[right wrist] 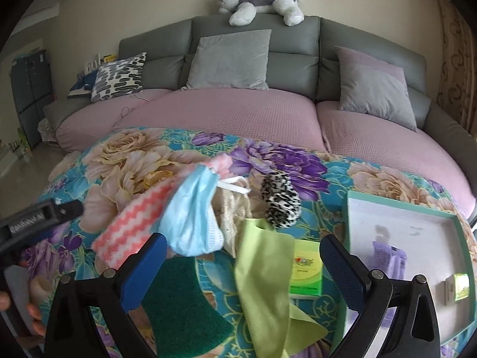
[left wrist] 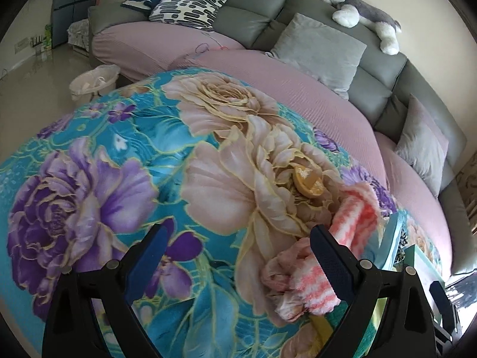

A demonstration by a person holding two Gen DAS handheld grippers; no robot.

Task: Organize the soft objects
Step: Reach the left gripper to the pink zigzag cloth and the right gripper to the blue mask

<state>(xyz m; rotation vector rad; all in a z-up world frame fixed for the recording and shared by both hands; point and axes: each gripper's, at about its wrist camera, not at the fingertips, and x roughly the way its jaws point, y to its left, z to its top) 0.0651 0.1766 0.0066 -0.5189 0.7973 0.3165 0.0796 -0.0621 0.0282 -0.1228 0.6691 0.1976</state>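
A pile of soft things lies on a floral blanket: a pink-and-white zigzag cloth, a light blue cloth, a cream lace piece, a leopard-print scrunchie, a lime green cloth and a dark green scouring pad. My right gripper is open and empty just above the green cloth and pad. My left gripper is open and empty over the blanket; the zigzag cloth and a pink crumpled cloth lie by its right finger.
A teal-rimmed white tray holding a purple packet and a small box sits at the right. A green tissue pack lies beside it. Behind is a grey sofa with cushions and a plush husky. A small basket stands on the floor.
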